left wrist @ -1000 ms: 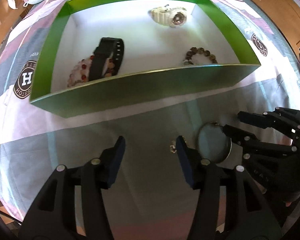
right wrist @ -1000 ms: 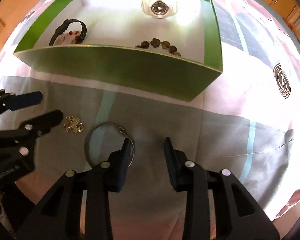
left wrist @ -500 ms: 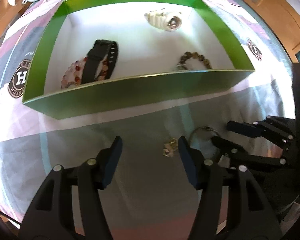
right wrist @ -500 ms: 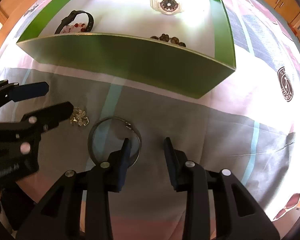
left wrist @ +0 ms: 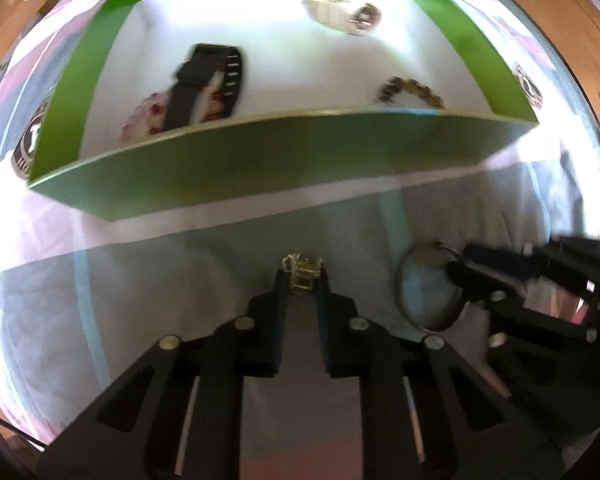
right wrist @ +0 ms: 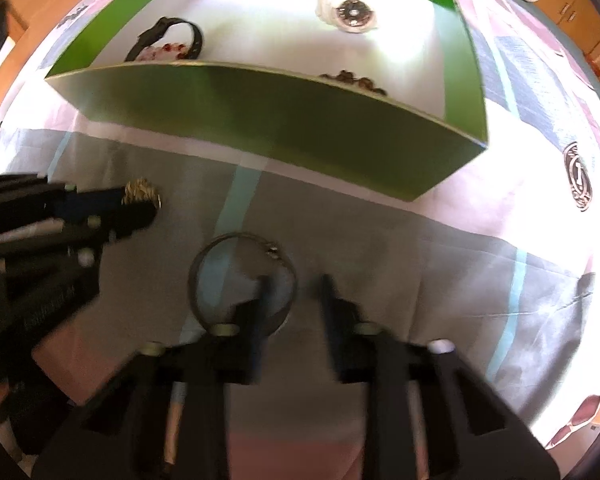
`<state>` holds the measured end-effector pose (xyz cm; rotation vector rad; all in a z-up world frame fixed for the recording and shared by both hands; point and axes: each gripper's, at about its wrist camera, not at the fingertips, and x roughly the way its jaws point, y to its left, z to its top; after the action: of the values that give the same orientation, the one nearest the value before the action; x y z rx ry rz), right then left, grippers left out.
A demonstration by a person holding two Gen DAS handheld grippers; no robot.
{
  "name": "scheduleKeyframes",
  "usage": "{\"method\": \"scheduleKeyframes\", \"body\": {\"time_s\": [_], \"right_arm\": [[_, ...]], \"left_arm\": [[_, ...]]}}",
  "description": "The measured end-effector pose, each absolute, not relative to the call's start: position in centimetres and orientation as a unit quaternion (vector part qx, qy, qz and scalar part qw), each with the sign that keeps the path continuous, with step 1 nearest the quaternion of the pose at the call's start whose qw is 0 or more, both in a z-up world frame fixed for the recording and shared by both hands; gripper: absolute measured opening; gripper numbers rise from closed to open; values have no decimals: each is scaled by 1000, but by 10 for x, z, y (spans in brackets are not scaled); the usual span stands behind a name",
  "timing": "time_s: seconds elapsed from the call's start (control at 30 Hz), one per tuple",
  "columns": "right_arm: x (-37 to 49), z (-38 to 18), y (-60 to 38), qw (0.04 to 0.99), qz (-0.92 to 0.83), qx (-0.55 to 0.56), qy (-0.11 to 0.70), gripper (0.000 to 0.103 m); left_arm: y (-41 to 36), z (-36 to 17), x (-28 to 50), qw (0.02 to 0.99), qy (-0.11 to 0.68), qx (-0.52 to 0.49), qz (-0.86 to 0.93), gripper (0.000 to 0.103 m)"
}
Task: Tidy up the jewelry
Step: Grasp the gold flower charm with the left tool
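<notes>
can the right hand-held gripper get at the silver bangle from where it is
Probably yes. The right hand-held gripper is open with one finger already inside the silver bangle and the other outside its rim. Nothing lies between them on the cloth.

The green box's (left wrist: 260,168) near wall stands between my grippers and its white floor, so I can only enter from above. Inside, the centre and near-right floor lie bare. Bare cloth (right wrist: 440,272) stretches toward the bed's right edge beside my right gripper (right wrist: 294,292).
</notes>
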<state>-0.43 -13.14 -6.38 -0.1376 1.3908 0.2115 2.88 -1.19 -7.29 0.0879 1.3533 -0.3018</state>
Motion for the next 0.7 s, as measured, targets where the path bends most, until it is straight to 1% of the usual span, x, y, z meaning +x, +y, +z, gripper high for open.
{"method": "scheduleKeyframes", "body": {"time_s": [0.07,0.1,0.3,0.33,0.37,0.4,0.47,0.6,0.7], "right_arm": [[-5,-62,-129,762,99,-60,637,5],[-4,-60,-130,764,99,-57,635,5],[0,-55,-138,768,101,-25,631,5],[0,-52,-145,768,102,-22,632,6],[0,-51,-146,767,102,-18,633,9],[0,-50,-146,768,103,-18,632,14],[0,-47,-146,769,102,-19,631,22],[-5,-34,-140,765,150,-20,625,22],[-14,-35,-122,752,188,-59,629,22]], "left_arm": [[0,-72,33,766,629,28,-128,14],[6,-72,34,764,633,19,-125,14],[32,-60,41,757,637,-33,-140,16],[34,-58,41,759,635,-35,-138,20],[35,-57,41,760,634,-36,-138,24],[40,-57,40,760,635,-37,-136,25],[41,-57,39,759,636,-28,-133,30],[23,-66,39,761,636,-8,-129,34],[16,-69,40,764,632,1,-129,41]]}}
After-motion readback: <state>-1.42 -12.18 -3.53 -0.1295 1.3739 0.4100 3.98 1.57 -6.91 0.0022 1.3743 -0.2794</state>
